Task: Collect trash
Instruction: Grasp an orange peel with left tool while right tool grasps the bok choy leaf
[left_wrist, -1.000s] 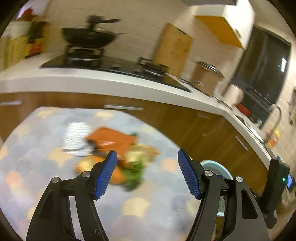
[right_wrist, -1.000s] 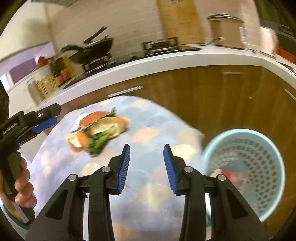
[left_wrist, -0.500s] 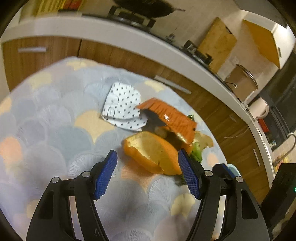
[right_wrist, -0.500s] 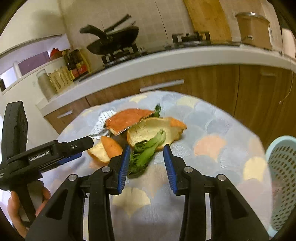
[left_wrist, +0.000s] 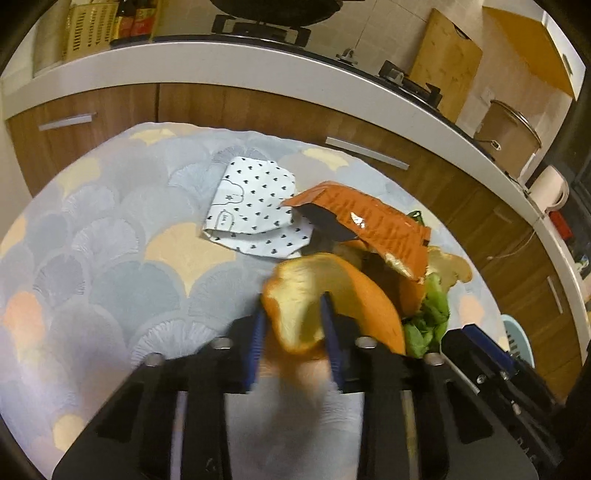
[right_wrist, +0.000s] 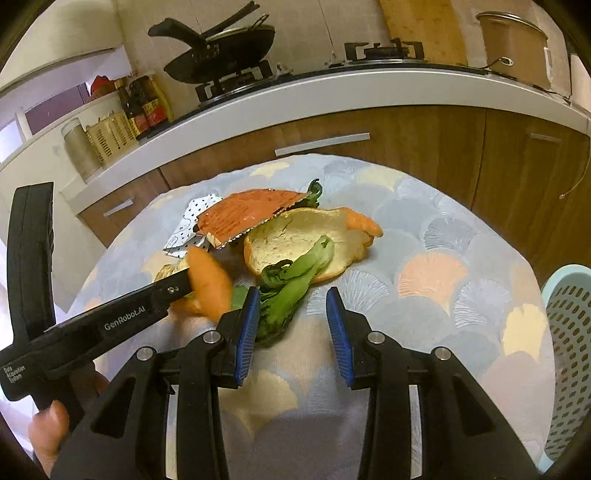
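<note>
Orange peel (left_wrist: 332, 295) sits pinched between the left gripper (left_wrist: 293, 334) fingers, which have just been closing, so lift gently toward the basket (right_wrist: 569, 354) while the right gripper (right_wrist: 290, 321) waits, fingers apart.

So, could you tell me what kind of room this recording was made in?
A home kitchen, most likely: a wok sits on a gas hob, a cutting board leans against the tiled wall, and wooden cabinets run under a white countertop.

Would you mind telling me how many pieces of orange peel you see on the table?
2: one orange peel pinched in the left tongs, one larger peel under the greens. More may hide beneath the wrapper.
</note>
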